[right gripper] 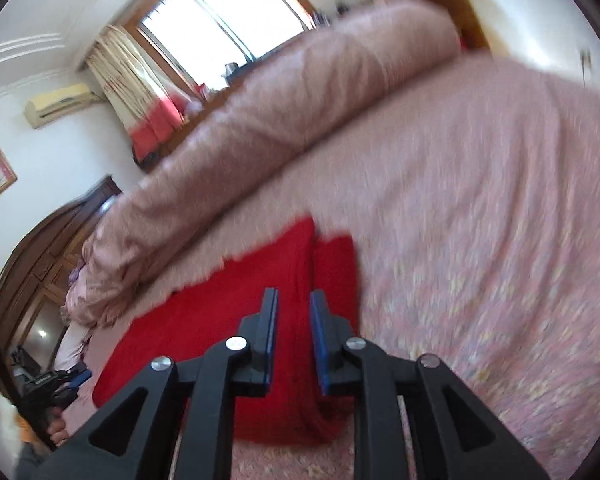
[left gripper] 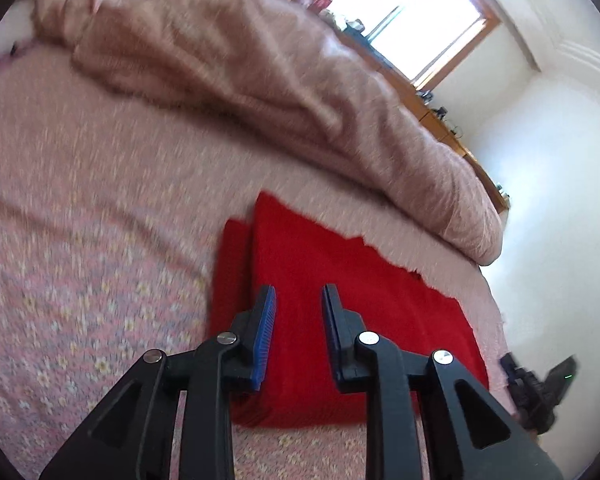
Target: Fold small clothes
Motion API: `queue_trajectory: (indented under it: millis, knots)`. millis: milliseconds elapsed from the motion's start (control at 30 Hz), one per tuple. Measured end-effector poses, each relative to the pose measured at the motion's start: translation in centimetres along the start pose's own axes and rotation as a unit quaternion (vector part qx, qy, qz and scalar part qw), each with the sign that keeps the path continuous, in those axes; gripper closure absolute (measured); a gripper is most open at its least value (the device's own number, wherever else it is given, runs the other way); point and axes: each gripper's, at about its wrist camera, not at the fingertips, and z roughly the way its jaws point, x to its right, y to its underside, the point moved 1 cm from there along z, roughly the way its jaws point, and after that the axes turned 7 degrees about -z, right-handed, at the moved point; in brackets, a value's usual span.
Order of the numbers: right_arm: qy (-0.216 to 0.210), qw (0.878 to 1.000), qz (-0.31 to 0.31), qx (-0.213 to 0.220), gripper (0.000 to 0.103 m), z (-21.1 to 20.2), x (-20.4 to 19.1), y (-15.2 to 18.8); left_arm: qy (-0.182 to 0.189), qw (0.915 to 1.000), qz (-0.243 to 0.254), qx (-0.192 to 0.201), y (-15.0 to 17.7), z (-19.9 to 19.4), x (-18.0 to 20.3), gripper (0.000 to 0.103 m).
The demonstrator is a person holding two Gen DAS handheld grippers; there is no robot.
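A red garment (left gripper: 340, 280) lies folded flat on the pink flowered bedspread (left gripper: 80, 280), with a narrower folded strip along its left side. My left gripper (left gripper: 299, 300) hovers over the garment's near part, jaws open with nothing between them. In the right wrist view the same red garment (right gripper: 220, 320) lies below my right gripper (right gripper: 293, 304), whose jaws stand open a little and hold nothing. The other gripper shows at the right edge of the left wrist view (left gripper: 540, 388) and at the lower left of the right wrist view (right gripper: 48, 388).
A rolled pink-brown quilt (left gripper: 240, 60) lies along the far side of the bed, also in the right wrist view (right gripper: 280, 100). A window (right gripper: 228, 12) with curtains, a wooden wardrobe (right gripper: 40, 260) and white walls lie beyond. The bed edge runs close to the garment (left gripper: 496, 320).
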Motion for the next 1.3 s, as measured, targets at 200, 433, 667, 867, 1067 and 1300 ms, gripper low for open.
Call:
queue_trajectory:
  millis: [200,433,667,867,1067,1300]
  knots:
    - [-0.058,0.996,-0.065,-0.016,0.081,1.0,-4.9,1.0,-0.049,0.9893,0.137,0.017,2.9,0.9,4.7,0.087]
    - [-0.014,0.977,-0.179,-0.112,0.094,5.2,-8.8,5.3,-0.059,0.9793,0.191,-0.033,6.8,4.6,5.0,0.085]
    - [-0.018,0.982,-0.154,-0.108,0.094,5.5,-7.7,5.5,-0.047,0.9834,0.170,-0.043,7.3,6.2,2.9,0.084]
    - [-0.061,0.979,-0.165,-0.098,0.091,5.8,-9.7,5.7,-0.049,0.9822,0.178,-0.034,7.2,6.0,3.3,0.084]
    - [-0.047,0.976,-0.186,-0.102,0.091,5.8,-10.8,6.0,-0.037,0.9803,0.193,-0.016,7.5,5.0,5.2,0.084]
    - [-0.071,0.962,-0.226,-0.139,0.091,7.2,-14.8,8.9,-0.008,0.9653,0.253,-0.065,11.5,6.4,8.6,0.084]
